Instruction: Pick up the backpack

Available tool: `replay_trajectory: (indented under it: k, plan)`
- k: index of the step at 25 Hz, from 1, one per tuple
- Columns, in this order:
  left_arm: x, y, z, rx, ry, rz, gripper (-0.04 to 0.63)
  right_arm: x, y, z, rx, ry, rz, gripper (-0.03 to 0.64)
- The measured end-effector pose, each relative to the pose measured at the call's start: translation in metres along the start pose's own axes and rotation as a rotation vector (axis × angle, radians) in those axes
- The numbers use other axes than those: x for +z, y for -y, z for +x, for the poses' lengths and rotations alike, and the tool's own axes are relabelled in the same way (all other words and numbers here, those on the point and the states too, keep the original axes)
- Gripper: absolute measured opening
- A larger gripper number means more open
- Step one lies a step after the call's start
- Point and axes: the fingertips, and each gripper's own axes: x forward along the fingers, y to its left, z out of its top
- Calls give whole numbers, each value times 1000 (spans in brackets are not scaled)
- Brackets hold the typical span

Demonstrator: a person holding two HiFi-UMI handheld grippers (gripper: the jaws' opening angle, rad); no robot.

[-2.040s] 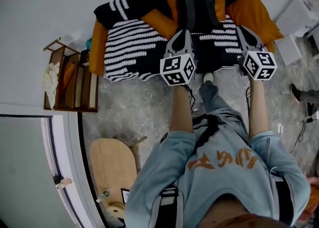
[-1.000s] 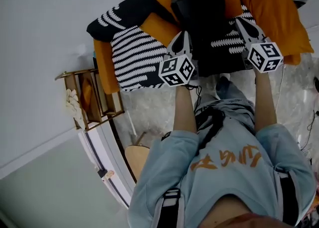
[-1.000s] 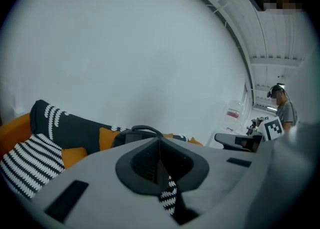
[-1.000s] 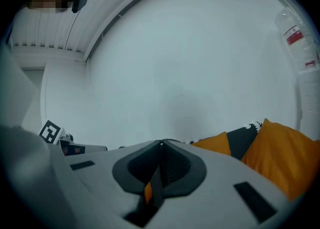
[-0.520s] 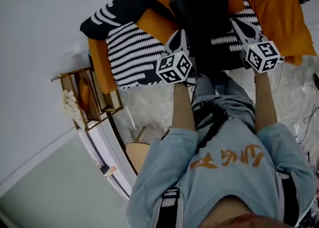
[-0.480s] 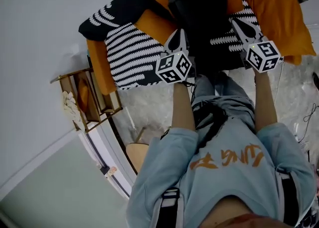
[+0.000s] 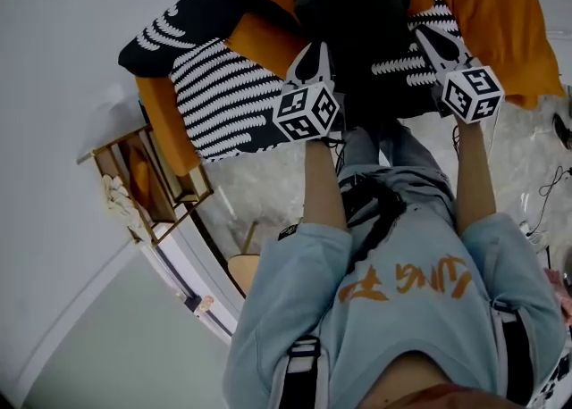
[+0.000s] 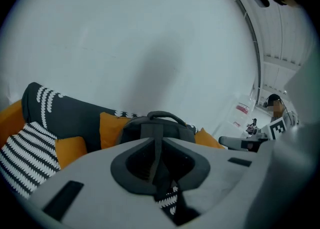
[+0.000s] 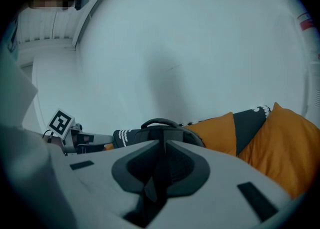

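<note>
A black backpack (image 7: 357,5) stands upright on a sofa against the wall, its top handle (image 8: 161,115) upward. In the head view my left gripper (image 7: 315,50) is at the backpack's left side and my right gripper (image 7: 425,34) at its right side; whether they touch it is unclear. Both are shut with nothing seen between the jaws. The left gripper view looks over shut jaws at the backpack (image 8: 157,127), with the left gripper (image 8: 156,145) just before it. The right gripper (image 9: 161,145) points at the backpack (image 9: 165,130) likewise.
Orange cushions (image 7: 500,14) and a black-and-white striped blanket (image 7: 223,95) cover the sofa. A wooden rack (image 7: 152,184) stands at the sofa's left end by the white wall. A round wooden seat (image 7: 246,273) is behind my left arm. Cables lie on the floor (image 7: 545,202) at right.
Both grippers have moved forward and down, closer alongside the backpack. Both stayed shut. The head view has swung, so the sofa sits higher and more tilted.
</note>
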Motion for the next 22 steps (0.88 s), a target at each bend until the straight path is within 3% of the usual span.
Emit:
replay_trajectory:
  k: [3,5,9,15,22]
  plan:
    - [-1,-5,18,-13,-33,2,25,-3,11,12,9,-26,-1,42]
    - [-3,-7,27,-25,-58,9,27,-6,19,19,20,-53,9,97]
    - [-5,-21,45,-75,-116,20,150,-10,27,45,26,-104,19,149]
    - [-6,-36,78,-121,-183,9,179,-10,37,84,68,-167,42,186]
    - [-16,-18,111,-296,-259,-51,187,-13,34,111,161,-219,79,204]
